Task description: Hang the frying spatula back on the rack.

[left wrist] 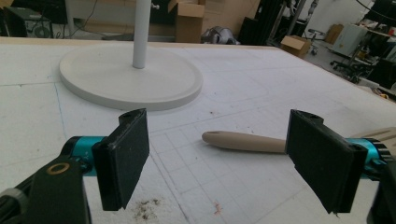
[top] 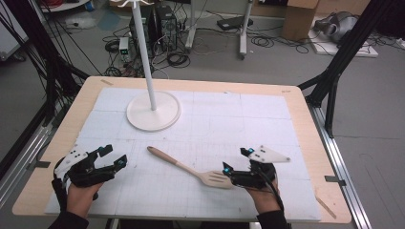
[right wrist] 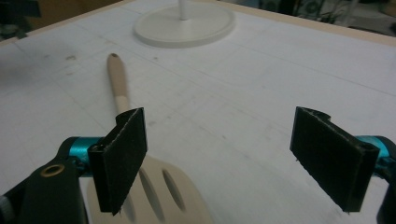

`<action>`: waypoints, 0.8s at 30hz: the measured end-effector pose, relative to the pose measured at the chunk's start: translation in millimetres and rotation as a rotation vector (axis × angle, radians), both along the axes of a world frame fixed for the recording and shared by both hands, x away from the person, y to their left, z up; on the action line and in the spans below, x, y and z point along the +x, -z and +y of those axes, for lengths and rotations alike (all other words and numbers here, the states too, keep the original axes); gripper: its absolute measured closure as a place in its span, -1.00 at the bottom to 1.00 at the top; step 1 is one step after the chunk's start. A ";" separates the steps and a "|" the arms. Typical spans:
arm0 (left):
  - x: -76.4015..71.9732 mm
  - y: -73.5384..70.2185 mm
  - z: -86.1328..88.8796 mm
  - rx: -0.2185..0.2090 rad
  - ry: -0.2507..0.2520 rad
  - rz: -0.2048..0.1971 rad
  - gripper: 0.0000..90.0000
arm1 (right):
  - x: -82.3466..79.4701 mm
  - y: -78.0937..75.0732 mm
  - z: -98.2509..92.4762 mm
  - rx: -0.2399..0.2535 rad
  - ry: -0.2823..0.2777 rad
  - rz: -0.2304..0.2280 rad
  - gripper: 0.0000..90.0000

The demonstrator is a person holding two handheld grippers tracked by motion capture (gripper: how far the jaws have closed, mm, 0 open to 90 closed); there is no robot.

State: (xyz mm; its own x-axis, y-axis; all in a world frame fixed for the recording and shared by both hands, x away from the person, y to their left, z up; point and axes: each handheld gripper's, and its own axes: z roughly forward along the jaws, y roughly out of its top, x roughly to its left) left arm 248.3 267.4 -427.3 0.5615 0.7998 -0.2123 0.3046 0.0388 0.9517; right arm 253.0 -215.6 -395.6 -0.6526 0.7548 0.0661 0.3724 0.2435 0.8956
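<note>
A wooden slotted spatula [top: 191,169] lies flat on the white foam board [top: 239,119], with its handle toward the far left and its slotted head toward the near right. My right gripper [top: 237,160] is open just right of the head. In the right gripper view the right gripper [right wrist: 231,158] has its left jaw over the spatula [right wrist: 119,79] where the neck meets the head, and nothing lies between the pads. My left gripper [top: 114,156] is open at the near left, well apart from the handle. In the left gripper view the left gripper [left wrist: 222,154] frames the handle tip of the spatula [left wrist: 243,141] farther off.
A white stand with a round base [top: 153,112] and a thin pole [top: 143,47] stands at the far left of the board. The wooden table rim [top: 305,109] runs around the board. Black frame legs [top: 334,71], cables and boxes are on the floor beyond.
</note>
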 end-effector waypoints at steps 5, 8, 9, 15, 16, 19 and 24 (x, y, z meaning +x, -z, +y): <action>0.1 0.9 1.5 0.013 0.007 0.006 -0.50 | 21.3 -8.4 37.0 -0.048 -0.132 0.037 -0.47; -1.2 0.7 0.4 0.012 0.008 0.004 -0.50 | 33.2 -7.4 54.9 -0.092 -0.201 0.077 -0.42; -1.1 0.6 0.2 0.018 0.012 0.002 -0.50 | 36.1 -6.3 60.1 -0.107 -0.216 0.096 -0.38; -0.1 1.7 -2.3 0.027 0.021 0.008 -0.50 | 52.3 2.3 84.3 -0.172 -0.340 0.208 -0.07; 0.0 1.8 -2.3 0.030 0.022 0.011 -0.50 | 55.0 3.9 87.5 -0.190 -0.349 0.226 -0.05; 0.1 1.9 -2.1 0.034 0.022 0.014 -0.49 | 61.2 7.7 97.0 -0.225 -0.384 0.263 0.09; 0.2 2.1 -1.6 0.036 0.021 0.019 -0.49 | 69.8 15.7 110.8 -0.276 -0.425 0.330 0.17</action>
